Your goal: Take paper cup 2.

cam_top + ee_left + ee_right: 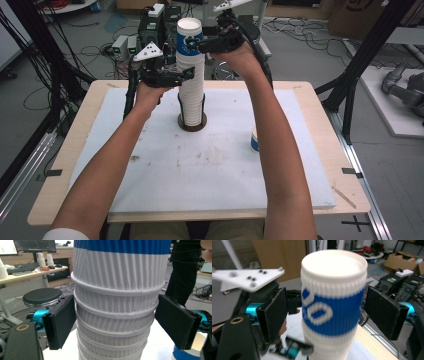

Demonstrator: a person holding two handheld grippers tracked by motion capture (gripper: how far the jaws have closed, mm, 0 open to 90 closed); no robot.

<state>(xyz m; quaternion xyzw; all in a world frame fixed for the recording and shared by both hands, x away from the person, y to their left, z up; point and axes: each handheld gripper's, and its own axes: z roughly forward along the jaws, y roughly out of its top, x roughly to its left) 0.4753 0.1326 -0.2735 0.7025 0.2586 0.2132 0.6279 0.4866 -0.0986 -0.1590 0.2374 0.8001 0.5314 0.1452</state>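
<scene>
A tall stack of ribbed white paper cups [190,85] stands upright in a dark round holder [192,123] at the back middle of the white board. Its top cup [189,34] carries a blue band. My left gripper [187,75] is shut on the stack at mid-height; in the left gripper view both black pads [61,322] press the cup rims [116,315]. My right gripper [193,44] is up at the top cup [333,305], open around it: one pad [274,315] stands off it with a gap, the other lies at its side.
A single blue-and-white cup [254,140] stands on the white board [200,175], partly hidden by the right forearm, and shows low in the left gripper view [182,355]. Beyond the table's far edge are electronics boxes [150,25], cables and a black stool [42,295].
</scene>
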